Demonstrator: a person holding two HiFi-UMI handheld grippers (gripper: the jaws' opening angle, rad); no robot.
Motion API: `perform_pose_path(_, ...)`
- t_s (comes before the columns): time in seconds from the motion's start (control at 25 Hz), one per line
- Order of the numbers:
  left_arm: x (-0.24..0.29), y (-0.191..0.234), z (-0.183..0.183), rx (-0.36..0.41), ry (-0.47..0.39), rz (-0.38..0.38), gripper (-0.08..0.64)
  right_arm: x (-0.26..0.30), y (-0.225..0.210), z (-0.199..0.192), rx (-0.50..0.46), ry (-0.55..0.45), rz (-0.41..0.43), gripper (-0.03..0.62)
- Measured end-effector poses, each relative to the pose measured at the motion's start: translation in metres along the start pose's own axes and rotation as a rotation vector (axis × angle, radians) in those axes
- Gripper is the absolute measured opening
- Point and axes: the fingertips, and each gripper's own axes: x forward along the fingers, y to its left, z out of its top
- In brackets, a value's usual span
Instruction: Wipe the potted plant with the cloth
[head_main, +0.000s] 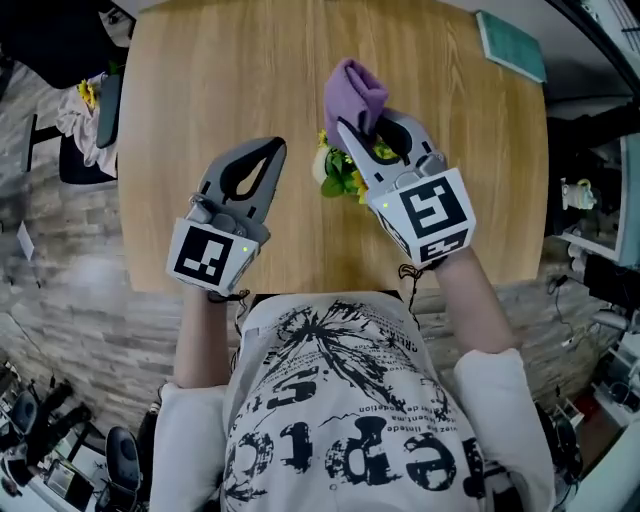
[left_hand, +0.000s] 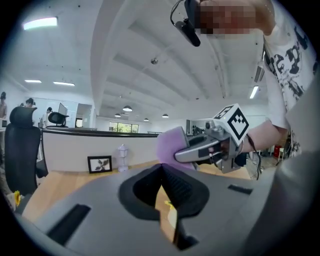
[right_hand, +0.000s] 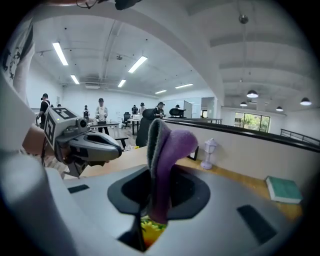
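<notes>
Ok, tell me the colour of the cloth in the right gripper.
Purple. The cloth shows best in the right gripper view, pinched in the right gripper.

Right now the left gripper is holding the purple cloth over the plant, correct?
No, the right gripper holds the purple cloth over the plant; the right gripper view shows it pinched in its jaws. The left gripper is shut and empty.

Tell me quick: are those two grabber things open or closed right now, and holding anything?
Left gripper: jaws closed, nothing between them.
Right gripper: jaws closed on the purple cloth.
</notes>
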Motion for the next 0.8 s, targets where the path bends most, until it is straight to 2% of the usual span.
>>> perform_pose_path(0.2,-0.03,0.032,-0.001,0.007,-0.004,-0.037,0.003,0.019,0.037,-0.006,0.071,0.006,-0.059,0.078)
perform_pose_path(0.4,-0.059,0.052,-0.014,-0.02,0.0,-0.081,0.003,0.044,0.077,-0.038,0.191,0.057,-0.117,0.078)
perform_pose_path(0.56,-0.072,0.069,-0.027,-0.06,0.01,-0.097,0.003,0.065,0.09,-0.064,0.279,0.127,-0.196,0.078)
perform_pose_path(0.8,-0.077,0.07,-0.055,-0.102,0.033,-0.147,0.003,0.096,0.105,-0.116,0.359,0.284,-0.239,0.078)
